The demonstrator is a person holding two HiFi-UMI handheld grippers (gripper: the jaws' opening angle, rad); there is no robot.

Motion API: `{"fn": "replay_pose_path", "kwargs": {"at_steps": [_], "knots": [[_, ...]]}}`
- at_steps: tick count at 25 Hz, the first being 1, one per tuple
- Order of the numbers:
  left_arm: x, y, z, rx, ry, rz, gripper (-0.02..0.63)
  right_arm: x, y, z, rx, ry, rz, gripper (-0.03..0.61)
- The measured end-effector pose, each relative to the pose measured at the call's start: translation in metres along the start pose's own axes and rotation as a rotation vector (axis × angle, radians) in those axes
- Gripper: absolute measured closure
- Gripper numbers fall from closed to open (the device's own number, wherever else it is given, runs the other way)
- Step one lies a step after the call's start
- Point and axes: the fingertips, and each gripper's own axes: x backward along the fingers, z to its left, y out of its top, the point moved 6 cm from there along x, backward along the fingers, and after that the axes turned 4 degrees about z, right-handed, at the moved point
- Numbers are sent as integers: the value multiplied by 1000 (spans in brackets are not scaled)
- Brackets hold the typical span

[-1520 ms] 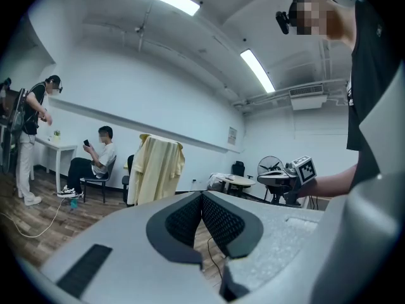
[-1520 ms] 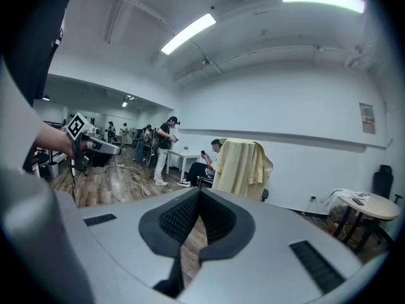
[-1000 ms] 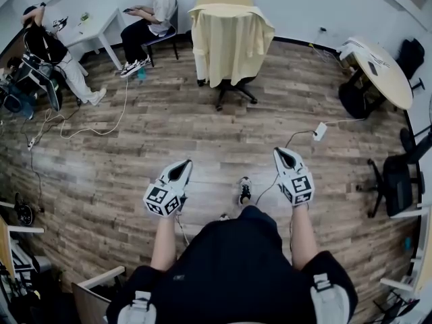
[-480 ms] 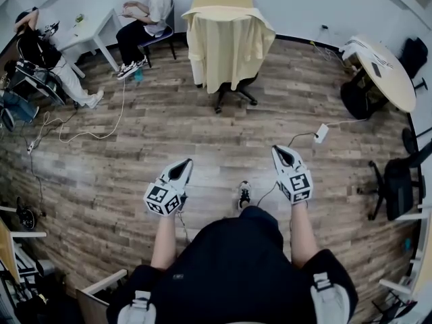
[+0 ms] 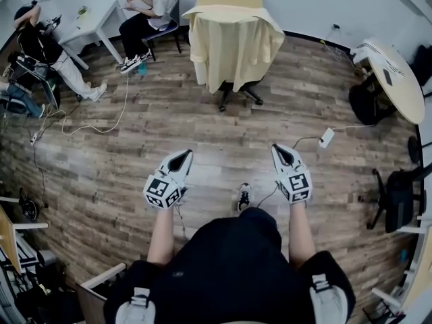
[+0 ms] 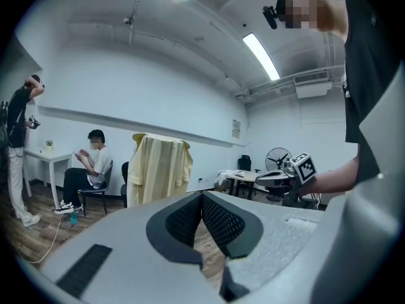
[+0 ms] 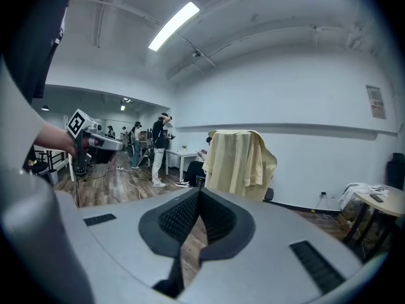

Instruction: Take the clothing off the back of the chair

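A pale yellow shirt [image 5: 233, 42] hangs over the back of a black office chair [image 5: 237, 94] by the far wall, across the wooden floor. It also shows in the left gripper view as the shirt [image 6: 161, 170] and in the right gripper view as the shirt [image 7: 239, 163], still some way off. My left gripper [image 5: 181, 159] and right gripper [image 5: 279, 151] are held side by side in front of my body, both pointing toward the chair. Each is shut with nothing between its pads: left gripper [image 6: 202, 198], right gripper [image 7: 199, 195].
A person sits on a chair [image 5: 150, 9] at a white table [image 5: 94, 25] at the back left, and another person [image 5: 47, 49] stands beside it. A round table [image 5: 395, 73] and a black office chair [image 5: 395, 187] stand at the right. A power strip [image 5: 327, 138] and cables lie on the floor.
I have walked forward across the floor, so the chair with the shirt looks a little nearer. Both grippers travelled with me and stayed shut.
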Motion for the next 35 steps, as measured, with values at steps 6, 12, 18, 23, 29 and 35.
{"fn": "replay_pose_path", "kwargs": {"at_steps": [6, 12, 18, 23, 29, 35], "knots": [[-32, 15, 13, -11, 19, 8, 612, -33, -11, -26, -23, 46, 49, 584], [-57, 21, 21, 3, 47, 22, 612, -59, -10, -52, -25, 79, 48, 584], [-77, 28, 27, 4, 84, 22, 612, -78, -6, -81, -11, 107, 66, 584], [-87, 26, 30, 28, 114, 26, 612, -91, -2, -98, 6, 129, 76, 584], [-106, 27, 30, 50, 148, 19, 612, -101, -1, -119, 10, 151, 71, 584], [-127, 31, 19, 48, 153, 10, 612, -106, -4, -142, 8, 163, 62, 584]]}}
